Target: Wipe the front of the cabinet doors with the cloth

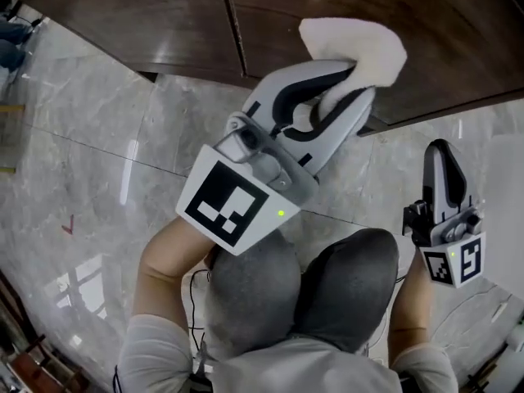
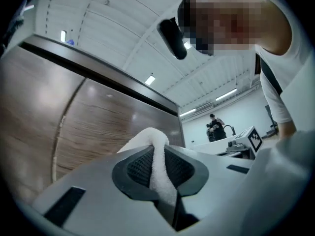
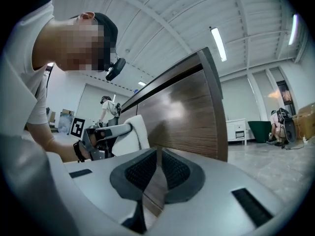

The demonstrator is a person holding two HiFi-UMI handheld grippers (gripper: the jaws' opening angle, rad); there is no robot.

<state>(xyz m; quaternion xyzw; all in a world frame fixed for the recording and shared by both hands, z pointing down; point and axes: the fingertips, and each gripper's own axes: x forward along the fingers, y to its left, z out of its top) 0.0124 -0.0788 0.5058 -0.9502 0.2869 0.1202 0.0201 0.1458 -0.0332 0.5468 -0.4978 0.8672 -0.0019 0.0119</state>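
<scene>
At the cabinet door [image 1: 409,23], left gripper [image 1: 357,79] fingers pinch the white cloth [image 1: 360,41].

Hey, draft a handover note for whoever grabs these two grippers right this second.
Left claw: shut on the white cloth, which is held up to the right-hand cabinet door.
Right claw: shut, empty, near the cabinet's right end, apart from the doors.
Done: the wood does not show how much has been wiped.
Left: wipe across both door fronts, the left-hand door included.
</scene>
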